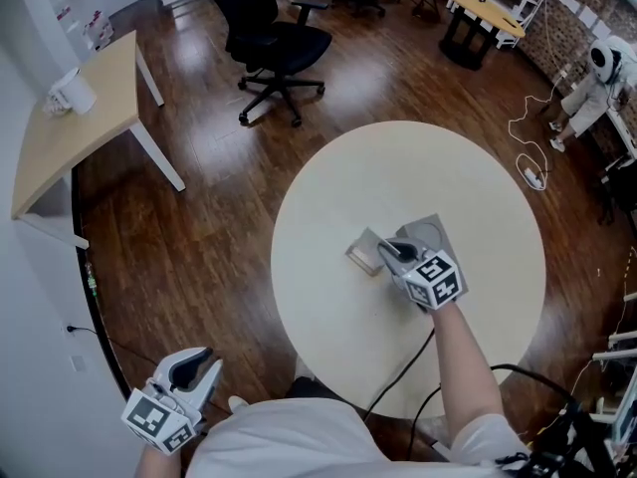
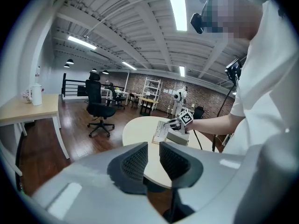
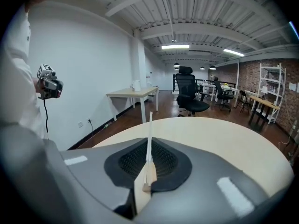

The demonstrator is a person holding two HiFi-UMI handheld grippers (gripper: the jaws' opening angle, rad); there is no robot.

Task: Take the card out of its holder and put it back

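On the round cream table (image 1: pixel 338 187), my right gripper (image 1: pixel 388 251) is shut on a pale card (image 1: pixel 364 254). The card stands on edge just left of the grey holder (image 1: pixel 430 235). In the right gripper view the card (image 3: pixel 149 139) runs edge-on between the pressed pads. My left gripper (image 1: pixel 199 364) hangs off the table at the lower left, beside the person's body. Its jaws (image 2: pixel 154 160) stand slightly apart with nothing between them. Its view looks across at the right gripper (image 2: pixel 180 121), the card (image 2: pixel 161 130) and the holder (image 2: pixel 178 137).
A black office chair (image 1: pixel 274 38) stands beyond the table. A wooden desk (image 1: pixel 80 118) with a white jug (image 1: pixel 72 90) is at the far left. Cables (image 1: pixel 398 376) hang over the table's near edge. A small round table (image 1: pixel 478 13) and a white humanoid figure (image 1: pixel 597 83) are at the far right.
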